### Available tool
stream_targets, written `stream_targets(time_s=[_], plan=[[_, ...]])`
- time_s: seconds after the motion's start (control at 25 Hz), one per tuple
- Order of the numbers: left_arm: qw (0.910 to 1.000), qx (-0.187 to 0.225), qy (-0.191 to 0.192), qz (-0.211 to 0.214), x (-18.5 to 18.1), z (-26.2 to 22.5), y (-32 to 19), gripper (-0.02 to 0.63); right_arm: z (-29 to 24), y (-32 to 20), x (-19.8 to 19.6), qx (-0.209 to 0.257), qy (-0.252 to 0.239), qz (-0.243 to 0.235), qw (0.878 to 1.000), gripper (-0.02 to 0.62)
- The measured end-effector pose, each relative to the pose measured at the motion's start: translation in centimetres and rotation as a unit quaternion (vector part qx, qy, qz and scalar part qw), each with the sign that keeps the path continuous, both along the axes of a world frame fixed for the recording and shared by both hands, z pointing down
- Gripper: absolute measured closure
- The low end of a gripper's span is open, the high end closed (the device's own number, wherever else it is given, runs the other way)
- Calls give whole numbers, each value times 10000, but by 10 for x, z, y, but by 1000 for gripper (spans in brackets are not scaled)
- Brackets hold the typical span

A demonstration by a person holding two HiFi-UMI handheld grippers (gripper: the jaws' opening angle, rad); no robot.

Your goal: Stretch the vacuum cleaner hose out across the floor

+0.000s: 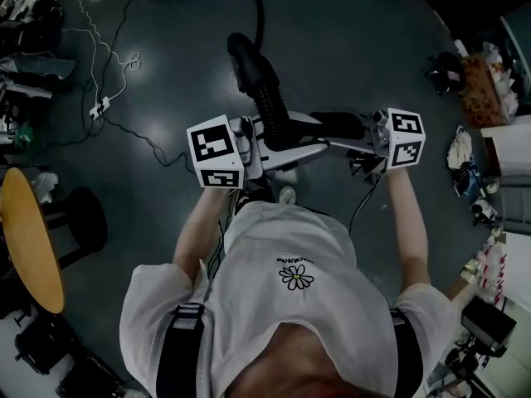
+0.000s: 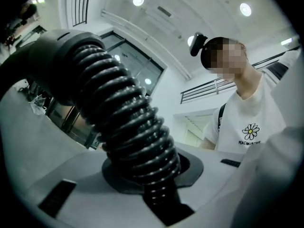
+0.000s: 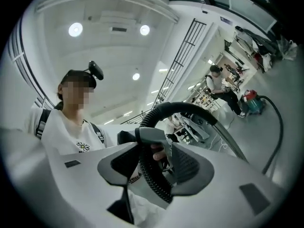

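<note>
My left tongs [image 2: 153, 175] were fully closed on the black ribbed vacuum cleaner hose [image 1: 265, 98]. My right tongs [image 3: 154, 167] stood partly closed, clamping the same hose beside its grey plastic handle [image 3: 152, 136]. Both tongs held the hose in front of me, above the dark grey floor [image 1: 348, 48].

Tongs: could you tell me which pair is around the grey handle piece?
The right tongs: grey handle and hose sit between them; the left tongs hold only ribbed hose.

Workshop: cable-strewn floor [image 1: 348, 48], cluttered benches [image 3: 256, 39]
</note>
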State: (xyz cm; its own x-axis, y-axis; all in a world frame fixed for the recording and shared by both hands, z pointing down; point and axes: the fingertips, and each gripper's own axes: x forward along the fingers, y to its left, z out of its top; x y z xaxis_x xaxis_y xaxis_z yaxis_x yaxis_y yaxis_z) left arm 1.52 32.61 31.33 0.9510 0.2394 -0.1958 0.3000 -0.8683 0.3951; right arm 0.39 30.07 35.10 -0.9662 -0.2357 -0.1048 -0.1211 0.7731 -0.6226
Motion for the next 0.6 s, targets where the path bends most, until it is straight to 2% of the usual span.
stream_targets(time_s=[0.12, 0.2, 0.28, 0.36, 0.4, 0.44, 0.48, 0.52, 0.56, 0.6], plan=[[9994, -100, -316, 41, 19, 16, 46, 506, 15, 48, 25, -298, 189, 110, 9993, 393], [9988, -322, -372, 43, 26, 21, 70, 506, 19, 69, 51, -454, 200, 455, 9977, 393], [9981, -485, -369, 100, 31, 25, 92, 506, 19, 77, 82, -770, -26, 1004, 9920, 393], [9978, -436, -430, 264, 35, 31, 117, 506, 21, 79, 103, -1407, -533, 1284, 9803, 393], [9975, -341, -478, 383, 39, 35, 132, 506, 21, 78, 110, -1828, -964, 1299, 9697, 393], [9971, -220, -522, 513, 44, 39, 148, 506, 20, 75, 118, -2289, -1548, 1301, 9522, 393], [9964, -87, -549, 646, 50, 42, 165, 506, 20, 70, 128, -2771, -2215, 1319, 9256, 393], [9955, 42, -550, 771, 57, 45, 183, 506, 21, 66, 138, -3233, -2798, 1341, 8940, 393], [9945, 153, -530, 886, 65, 47, 199, 506, 26, 64, 148, -3618, -3128, 1328, 8681, 393], [9934, 240, -509, 997, 75, 49, 214, 506, 32, 65, 154, -3896, -3148, 1253, 8564, 393]])
